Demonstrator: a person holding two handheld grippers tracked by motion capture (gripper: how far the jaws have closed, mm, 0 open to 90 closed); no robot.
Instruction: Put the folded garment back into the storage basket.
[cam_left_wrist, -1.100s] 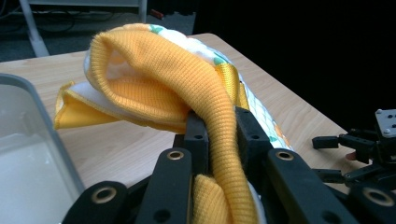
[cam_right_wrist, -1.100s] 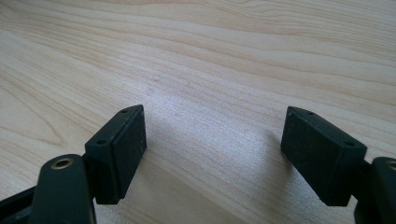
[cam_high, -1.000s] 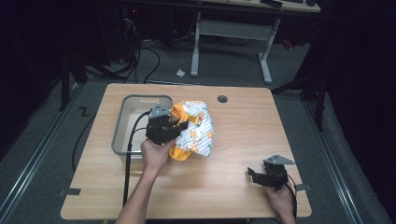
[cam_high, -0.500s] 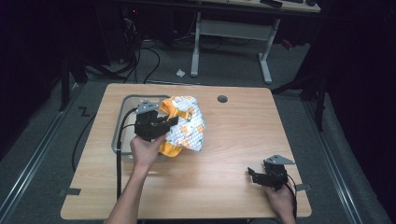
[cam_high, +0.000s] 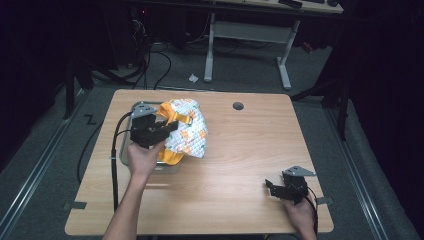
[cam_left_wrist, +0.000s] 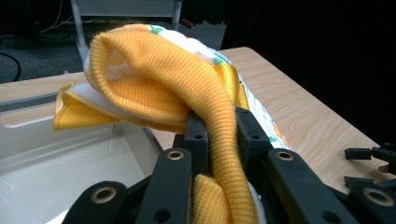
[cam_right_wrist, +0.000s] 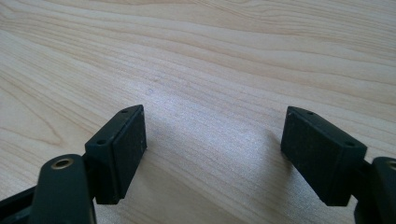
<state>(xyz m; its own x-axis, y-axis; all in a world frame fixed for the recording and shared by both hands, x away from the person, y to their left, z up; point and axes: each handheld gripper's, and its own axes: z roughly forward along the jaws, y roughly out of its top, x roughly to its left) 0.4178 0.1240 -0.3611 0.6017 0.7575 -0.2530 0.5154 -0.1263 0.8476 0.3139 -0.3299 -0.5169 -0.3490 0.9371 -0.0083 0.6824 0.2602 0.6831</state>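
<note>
While clamped in the left gripper (cam_left_wrist: 217, 140), garment (cam_high: 184, 129) hangs bunched over right rim of bin (cam_high: 125, 150), at left of surface (cam_high: 240, 165). Fingers (cam_left_wrist: 195, 140) closed tight on yellow ribbed cuff (cam_left_wrist: 219, 140); rest of cloth, white quilted with orange print, draped above and beyond the jaws.

Step in hand, by judgement: carry of garment to bin, drop not yet made. Cloth part over the tray, part spilling onto wood at its right.

Next move likely calls for: shift further left until whole bundle sits above the bin opening, then lower and release. Loose folds trailing right need to clear the near and right rim, else snag or slump outside.

Right gripper (cam_high: 286, 189) low at near right corner of surface, well apart from cloth. Fingers (cam_right_wrist: 119, 149) wide open, nothing between, bare wood grain beneath.

Around: round cable hole (cam_high: 238, 106) at far edge of surface, right of garment; black cable (cam_high: 116, 165) trailing from left gripper along bin's left side. Beyond surface, white desk legs (cam_high: 285, 55) and floor cables in dark room. Nothing on the wood between gripper and bin; only obstacle the bin's own rim.
</note>
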